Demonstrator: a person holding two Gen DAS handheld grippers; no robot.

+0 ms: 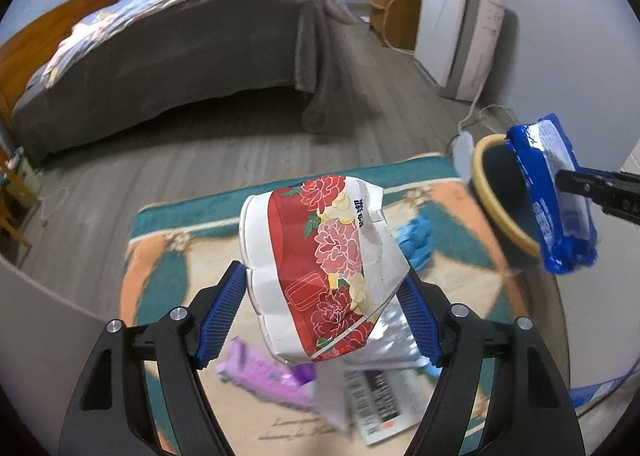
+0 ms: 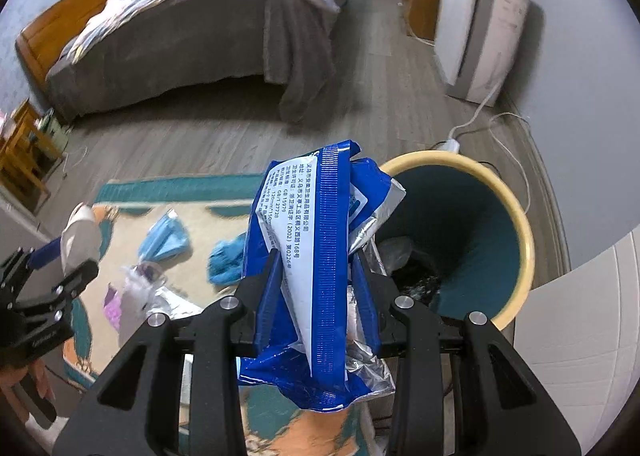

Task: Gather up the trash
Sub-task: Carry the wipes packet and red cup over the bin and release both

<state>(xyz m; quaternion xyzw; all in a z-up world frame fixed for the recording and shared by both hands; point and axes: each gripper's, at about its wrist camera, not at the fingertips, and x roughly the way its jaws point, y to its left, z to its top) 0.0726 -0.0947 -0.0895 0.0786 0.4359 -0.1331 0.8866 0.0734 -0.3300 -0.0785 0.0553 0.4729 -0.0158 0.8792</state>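
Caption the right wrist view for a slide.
Right tool holds a blue wrapper beside the yellow-rimmed bin.

bin mouth [image 2: 460, 215] open, bed [image 2: 200, 35] well back, litter on rug [image 2: 168, 183]

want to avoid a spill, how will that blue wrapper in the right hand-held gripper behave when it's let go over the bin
The blue wrapper looks empty and crumpled, so probably light and floppy. Its foil lining suggests it may slide off the pads easily. Being light, it might flutter and catch the bin rim.
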